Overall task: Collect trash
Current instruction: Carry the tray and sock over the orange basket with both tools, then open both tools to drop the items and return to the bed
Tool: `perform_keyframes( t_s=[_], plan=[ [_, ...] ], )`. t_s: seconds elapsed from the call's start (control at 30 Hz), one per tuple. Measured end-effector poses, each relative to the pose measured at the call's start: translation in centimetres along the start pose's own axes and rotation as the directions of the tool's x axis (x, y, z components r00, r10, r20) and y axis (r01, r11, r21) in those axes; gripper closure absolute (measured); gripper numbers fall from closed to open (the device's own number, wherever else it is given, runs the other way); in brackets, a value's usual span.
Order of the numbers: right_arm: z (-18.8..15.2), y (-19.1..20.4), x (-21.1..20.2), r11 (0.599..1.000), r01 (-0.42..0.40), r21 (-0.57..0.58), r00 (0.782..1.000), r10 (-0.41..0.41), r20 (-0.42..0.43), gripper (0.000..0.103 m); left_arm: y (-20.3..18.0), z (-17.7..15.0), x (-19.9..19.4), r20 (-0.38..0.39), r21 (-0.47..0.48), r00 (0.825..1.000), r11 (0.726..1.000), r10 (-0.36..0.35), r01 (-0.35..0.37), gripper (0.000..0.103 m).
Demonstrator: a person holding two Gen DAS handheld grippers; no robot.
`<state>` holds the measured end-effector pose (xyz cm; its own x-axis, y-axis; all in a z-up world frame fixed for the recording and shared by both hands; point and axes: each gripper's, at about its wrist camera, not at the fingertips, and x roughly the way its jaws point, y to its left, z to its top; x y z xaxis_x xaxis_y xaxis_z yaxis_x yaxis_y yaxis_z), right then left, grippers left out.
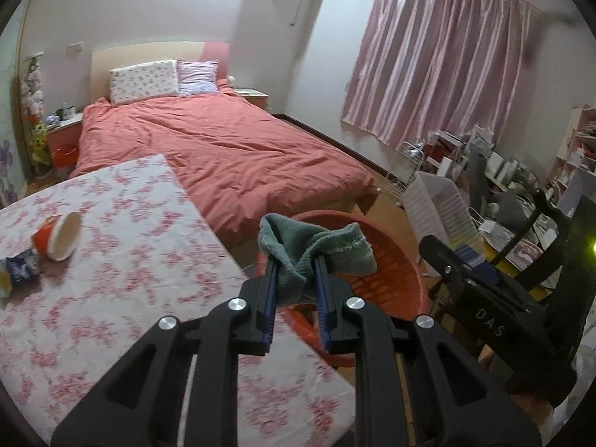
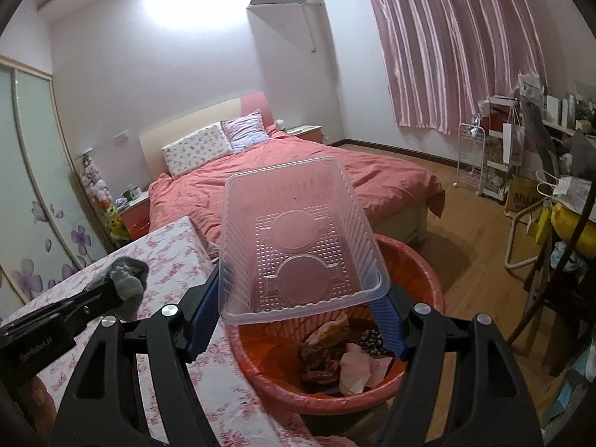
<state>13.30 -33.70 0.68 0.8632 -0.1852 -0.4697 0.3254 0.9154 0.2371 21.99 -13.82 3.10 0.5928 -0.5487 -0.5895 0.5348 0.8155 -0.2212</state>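
Observation:
My left gripper [image 1: 296, 266] is shut on a grey-green sock [image 1: 316, 249] and holds it over the rim of the red trash bin [image 1: 402, 260] beside the table. My right gripper [image 2: 301, 298] is shut on a clear plastic tray [image 2: 298, 234], held above the same red bin [image 2: 421, 272], which holds wrappers and tissue [image 2: 357, 365]. The left gripper with the sock [image 2: 124, 279] shows at the left of the right wrist view. An orange paper cup [image 1: 57, 236] lies on its side on the floral table [image 1: 149, 260], next to a blue wrapper [image 1: 20, 270].
A bed with a coral duvet [image 1: 223, 149] stands behind the table. A black chair [image 1: 521, 298] and cluttered shelves [image 1: 503, 171] are at the right. Wooden floor [image 2: 465, 246] lies right of the bin. Pink curtains [image 1: 439, 52] hang at the back.

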Motion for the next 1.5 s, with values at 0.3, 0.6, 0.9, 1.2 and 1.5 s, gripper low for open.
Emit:
perform_keyframes(
  t_s=[0.3,0.6,0.9,1.2,1.5],
  plan=[
    [0.4,-2.8,1.1,0.998,0.013,0.056,1.0,-0.013,-0.013,0.032,-2.9,0.8,4.1,-0.046,0.028,0.997,0.997,-0.066,0.067,0.084],
    [1.1,-4.1,2.0,0.995,0.003,0.101,1.0,-0.002,-0.01,0.032,-4.0,0.8,8.4,-0.099,0.04,0.993,0.996,-0.072,0.076,0.082],
    [0.6,-5.1,4.7,0.991,-0.021,0.129,0.998,0.029,-0.064,0.025,-2.1,-0.6,12.1,-0.177,0.02,0.984,1.0,-0.014,0.017,0.053],
    [0.2,-3.9,3.7,0.994,0.002,0.106,0.998,0.006,-0.07,0.018,2.2,-1.5,10.1,-0.16,0.018,0.98,0.993,0.121,-0.12,0.033],
    [-0.1,0.1,3.1,1.0,-0.021,-0.008,0.997,0.02,-0.08,0.018,7.4,-2.5,6.7,-0.153,-0.002,0.958,0.969,0.243,-0.246,0.027]
  ],
)
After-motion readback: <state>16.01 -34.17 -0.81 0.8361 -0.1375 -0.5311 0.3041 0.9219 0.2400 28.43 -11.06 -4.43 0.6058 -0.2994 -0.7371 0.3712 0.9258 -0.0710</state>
